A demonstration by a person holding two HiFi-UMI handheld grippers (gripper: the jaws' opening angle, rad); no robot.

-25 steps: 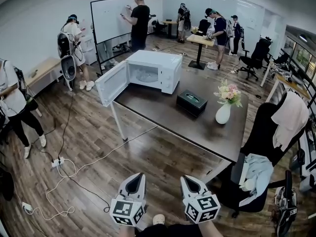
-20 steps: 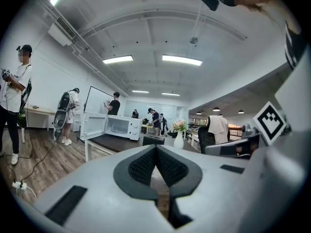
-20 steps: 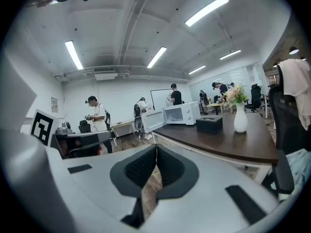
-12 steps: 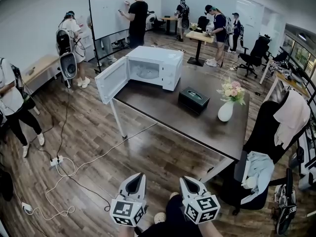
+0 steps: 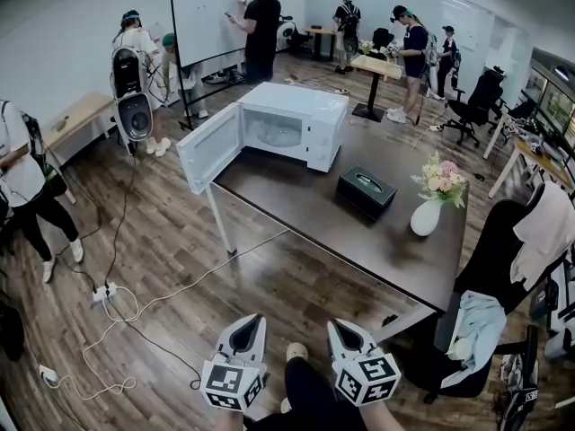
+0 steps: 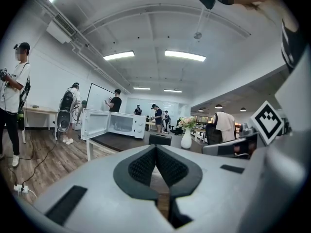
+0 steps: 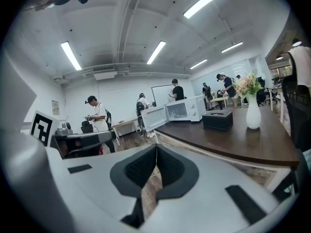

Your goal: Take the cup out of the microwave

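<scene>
A white microwave point(image 5: 296, 119) stands on the far left corner of a dark table point(image 5: 341, 232), its door point(image 5: 208, 146) swung open to the left. The cavity shows a glass turntable; I cannot make out a cup in it from here. The microwave is also small and distant in the left gripper view point(image 6: 124, 124) and the right gripper view point(image 7: 188, 108). My left gripper point(image 5: 252, 320) and right gripper point(image 5: 335, 324) are side by side at the bottom of the head view, over the wooden floor, well short of the table. Both are shut, with nothing in them.
A black tissue box point(image 5: 366, 191) and a white vase of flowers point(image 5: 429, 214) stand on the table. An office chair draped with clothes point(image 5: 490, 285) stands at the table's right end. Cables and a power strip point(image 5: 106, 293) lie on the floor at left. Several people stand around the room.
The head view has come nearer the table, so the microwave, tissue box and vase look slightly larger and further right. Both grippers keep their place in the view, still shut.
</scene>
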